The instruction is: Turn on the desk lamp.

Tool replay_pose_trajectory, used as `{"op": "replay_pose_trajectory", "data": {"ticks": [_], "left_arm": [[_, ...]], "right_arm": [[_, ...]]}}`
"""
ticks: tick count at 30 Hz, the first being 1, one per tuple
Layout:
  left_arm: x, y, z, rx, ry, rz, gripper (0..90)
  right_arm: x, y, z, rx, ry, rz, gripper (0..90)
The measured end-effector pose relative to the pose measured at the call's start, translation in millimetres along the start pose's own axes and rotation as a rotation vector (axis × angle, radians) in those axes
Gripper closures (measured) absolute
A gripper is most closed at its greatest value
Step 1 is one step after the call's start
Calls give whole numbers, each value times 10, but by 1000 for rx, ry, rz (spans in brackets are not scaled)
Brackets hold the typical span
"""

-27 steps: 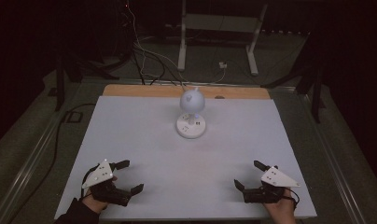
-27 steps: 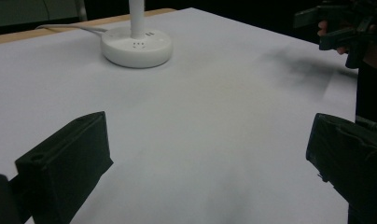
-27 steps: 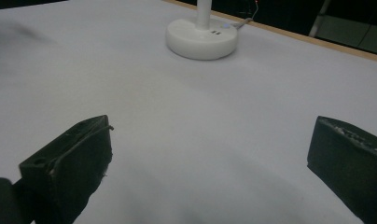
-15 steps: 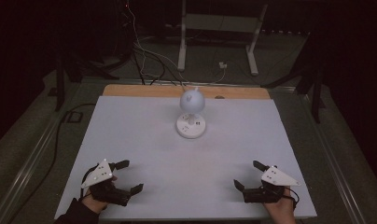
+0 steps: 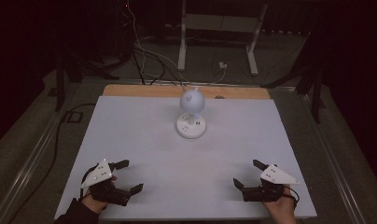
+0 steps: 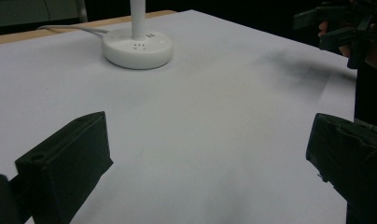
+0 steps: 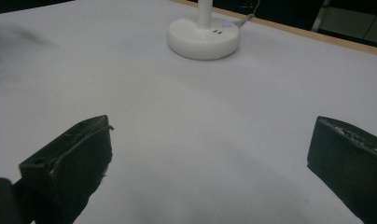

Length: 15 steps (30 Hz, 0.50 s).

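A small white desk lamp (image 5: 191, 114) with a round head and a round base stands at the far middle of the white table (image 5: 144, 140). Its base (image 6: 137, 47) shows at the top of the left gripper view, and the base (image 7: 203, 38) shows again in the right gripper view. My left gripper (image 5: 129, 176) rests at the near left corner, jaws wide open with nothing between them (image 6: 210, 158). My right gripper (image 5: 247, 173) rests at the near right, also open and empty (image 7: 210, 158). Both are far from the lamp.
A white cord (image 6: 70, 30) runs from the lamp base toward the table's wooden far edge (image 5: 144, 90). Behind the table, on the dark floor, stand a white metal frame (image 5: 219, 37), loose cables (image 5: 144, 56) and dark stand legs (image 5: 317, 88).
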<state>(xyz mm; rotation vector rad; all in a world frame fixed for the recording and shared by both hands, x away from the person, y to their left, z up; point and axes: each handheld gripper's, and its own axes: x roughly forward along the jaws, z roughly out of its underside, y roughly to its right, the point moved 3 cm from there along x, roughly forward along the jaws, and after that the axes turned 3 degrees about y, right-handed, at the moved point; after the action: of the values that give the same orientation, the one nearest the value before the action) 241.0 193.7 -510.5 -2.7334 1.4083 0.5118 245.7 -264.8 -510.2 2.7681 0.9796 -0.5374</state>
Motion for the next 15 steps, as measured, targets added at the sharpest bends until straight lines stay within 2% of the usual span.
{"op": "replay_pose_trajectory", "data": {"ticks": [6, 15], "left_arm": [[-2, 3, -1, 0, 1, -1, 3], [-1, 3, 0, 0, 1, 2, 3]], "right_arm": [[27, -14, -65, -6, 0, -2, 0], [91, -49, -201, 7, -18, -47, 0]]}}
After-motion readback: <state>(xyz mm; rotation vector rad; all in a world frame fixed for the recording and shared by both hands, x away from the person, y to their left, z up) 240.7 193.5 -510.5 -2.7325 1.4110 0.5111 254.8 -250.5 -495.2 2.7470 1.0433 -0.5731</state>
